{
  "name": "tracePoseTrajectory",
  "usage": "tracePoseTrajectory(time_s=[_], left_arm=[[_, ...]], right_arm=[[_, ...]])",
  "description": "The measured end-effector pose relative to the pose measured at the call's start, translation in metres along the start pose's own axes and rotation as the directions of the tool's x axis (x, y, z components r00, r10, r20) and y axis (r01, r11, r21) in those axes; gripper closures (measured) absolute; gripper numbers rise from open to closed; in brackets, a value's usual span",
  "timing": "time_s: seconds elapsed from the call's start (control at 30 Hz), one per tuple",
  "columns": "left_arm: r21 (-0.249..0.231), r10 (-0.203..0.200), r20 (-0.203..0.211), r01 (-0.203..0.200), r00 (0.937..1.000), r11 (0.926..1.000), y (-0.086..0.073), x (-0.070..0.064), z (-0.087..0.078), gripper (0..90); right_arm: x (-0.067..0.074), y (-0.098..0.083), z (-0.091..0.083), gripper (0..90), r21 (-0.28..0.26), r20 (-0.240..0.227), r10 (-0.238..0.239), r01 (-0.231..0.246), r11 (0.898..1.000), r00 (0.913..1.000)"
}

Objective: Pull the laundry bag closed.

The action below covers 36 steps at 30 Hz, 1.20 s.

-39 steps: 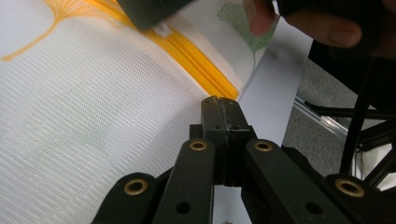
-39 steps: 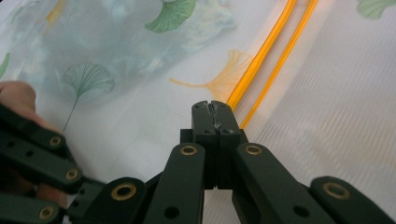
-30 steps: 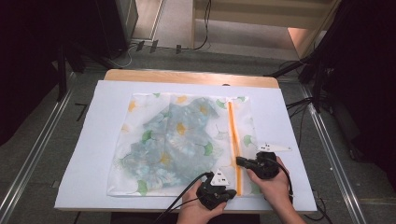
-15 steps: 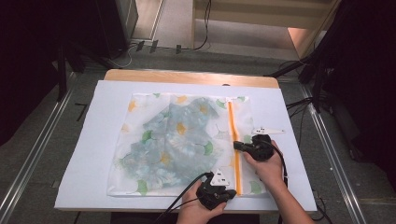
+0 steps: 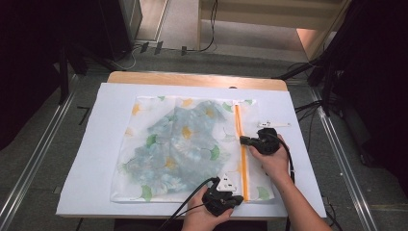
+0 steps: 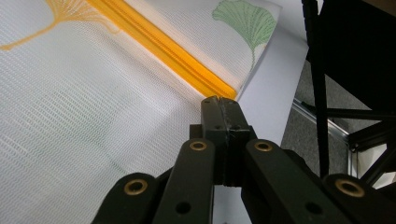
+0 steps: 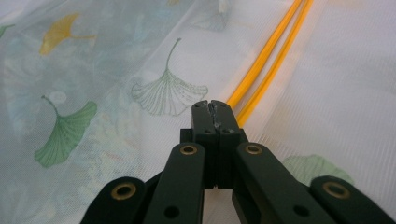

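From above, a mesh bag (image 5: 185,149) printed with ginkgo leaves lies flat on the white sheet (image 5: 96,159) covering the desk (image 5: 192,78). An orange zip (image 5: 240,149) runs down the bag's right side. The left tool (image 5: 234,198) sits at the near end of the zip, at the bag's bottom edge, its jaws pressed together. The right tool (image 5: 244,141) is partway up the zip, tips pointing at it from the right, also closed.

In the left gripper view, the left tool (image 6: 223,103) has its jaws clamped tight with no gap, tips just short of the zip's (image 6: 163,46) end, beside the bag's (image 6: 70,116) corner.

In the right gripper view, the right tool (image 7: 211,106) is likewise closed, tips resting at the left rail of the zip (image 7: 266,60), over the mesh of the bag (image 7: 93,93). Whether either tool pinches any mesh I cannot tell.
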<state>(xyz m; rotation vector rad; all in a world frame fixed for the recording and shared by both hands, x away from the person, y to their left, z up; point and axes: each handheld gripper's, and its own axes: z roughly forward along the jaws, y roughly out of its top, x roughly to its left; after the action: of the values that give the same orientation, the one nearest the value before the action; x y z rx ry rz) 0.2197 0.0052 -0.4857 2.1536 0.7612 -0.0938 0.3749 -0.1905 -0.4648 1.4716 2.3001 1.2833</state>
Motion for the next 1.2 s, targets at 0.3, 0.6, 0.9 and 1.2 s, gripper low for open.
tracePoseTrajectory(time_s=[0.3,0.6,0.9,1.2], left_arm=[[-0.004,-0.004,0.003,0.004,1.0000,1.0000,0.000,0.000,0.000,90.0],[-0.001,-0.010,0.013,0.010,0.9999,1.0000,0.000,0.002,0.000,90.0],[0.001,-0.017,0.023,0.017,0.9996,0.9999,0.000,0.003,0.000,90.0],[0.003,-0.017,0.027,0.017,0.9995,0.9998,0.000,0.004,0.000,90.0]], right_arm=[[-0.009,0.019,0.011,90.0,0.000,0.016,-0.006,0.006,1.000,0.9999],[-0.023,0.037,0.025,90.0,0.001,0.024,-0.008,0.008,1.000,0.9997],[-0.041,0.058,0.047,90.0,0.007,0.028,-0.008,0.007,1.000,0.9996],[-0.057,0.077,0.066,90.0,0.001,0.042,0.025,-0.025,1.000,0.9988]])
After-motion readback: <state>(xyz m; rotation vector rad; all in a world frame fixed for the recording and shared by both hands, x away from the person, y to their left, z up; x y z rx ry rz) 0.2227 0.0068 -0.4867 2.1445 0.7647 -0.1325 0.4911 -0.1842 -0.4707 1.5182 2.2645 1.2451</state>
